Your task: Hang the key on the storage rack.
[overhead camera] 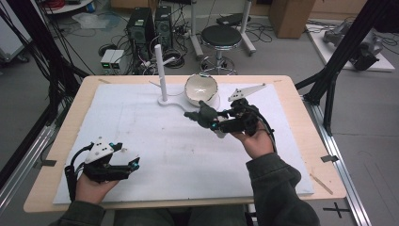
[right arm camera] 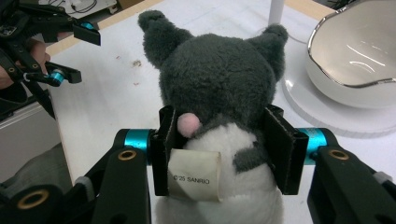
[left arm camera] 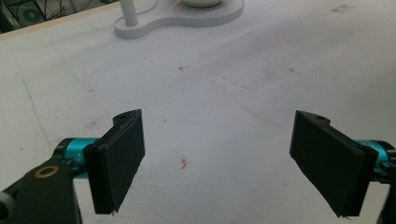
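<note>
A folded cloth tag (right arm camera: pixel 194 174) sewn to the back of the soft toy (right arm camera: pixel 219 93) reads "© '25 SANRIO", the only writing that can be made out. The toy is a small plush animal with a dark grey furry head, two pointed ears, a white lower body and a round pink tail just above the tag. In the right gripper view it faces away from the camera, upright between the two black pads.

The right gripper (right arm camera: pixel 222 149) is clamped on the toy's body, one pad pressed into each side at the waist. In the high view this gripper (overhead camera: pixel 207 117) holds the toy (overhead camera: pixel 203 114) above the table (overhead camera: pixel 301 155), toward the far edge and right of the middle, just in front of the white bowl (overhead camera: pixel 201 88). The bowl is glossy with a silvery rim and sits tilted on a white stand (overhead camera: pixel 170 101) that also bears an upright white post (overhead camera: pixel 160 70).

The left gripper (overhead camera: pixel 131 162) rests near the table's near left corner, well apart from the toy. Its jaws stand wide apart in the left gripper view (left arm camera: pixel 217 161), with nothing between them but the bare white table cover
</note>
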`<action>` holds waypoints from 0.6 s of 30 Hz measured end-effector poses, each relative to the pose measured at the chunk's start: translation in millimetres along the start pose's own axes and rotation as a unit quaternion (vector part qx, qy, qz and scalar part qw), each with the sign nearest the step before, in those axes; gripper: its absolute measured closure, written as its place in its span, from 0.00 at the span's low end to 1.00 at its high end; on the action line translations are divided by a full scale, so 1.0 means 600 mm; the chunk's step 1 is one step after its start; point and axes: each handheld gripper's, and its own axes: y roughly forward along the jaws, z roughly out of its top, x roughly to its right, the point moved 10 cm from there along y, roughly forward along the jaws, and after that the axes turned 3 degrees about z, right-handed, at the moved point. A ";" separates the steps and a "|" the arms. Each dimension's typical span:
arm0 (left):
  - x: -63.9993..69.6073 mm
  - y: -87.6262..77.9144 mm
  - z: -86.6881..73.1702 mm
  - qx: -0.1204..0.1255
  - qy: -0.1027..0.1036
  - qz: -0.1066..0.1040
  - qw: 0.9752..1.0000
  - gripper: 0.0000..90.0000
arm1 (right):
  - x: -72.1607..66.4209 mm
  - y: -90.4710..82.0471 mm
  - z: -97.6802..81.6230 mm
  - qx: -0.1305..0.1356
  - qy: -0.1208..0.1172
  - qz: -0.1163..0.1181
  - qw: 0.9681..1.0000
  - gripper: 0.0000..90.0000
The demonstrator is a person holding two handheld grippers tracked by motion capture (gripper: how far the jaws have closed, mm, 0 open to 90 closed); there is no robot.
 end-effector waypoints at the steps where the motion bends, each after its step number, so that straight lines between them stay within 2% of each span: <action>1: 0.000 0.000 0.000 0.000 -0.001 0.000 1.000 0.20 | 0.000 0.002 0.003 0.000 -0.002 0.001 1.000 0.57; 10: -0.001 0.000 0.000 0.000 -0.001 -0.001 1.000 0.20 | -0.001 0.018 0.028 -0.001 -0.005 0.006 1.000 0.57; 18: -0.002 0.001 -0.001 0.000 -0.002 0.000 1.000 0.20 | 0.003 0.029 0.052 -0.006 -0.016 0.001 1.000 0.57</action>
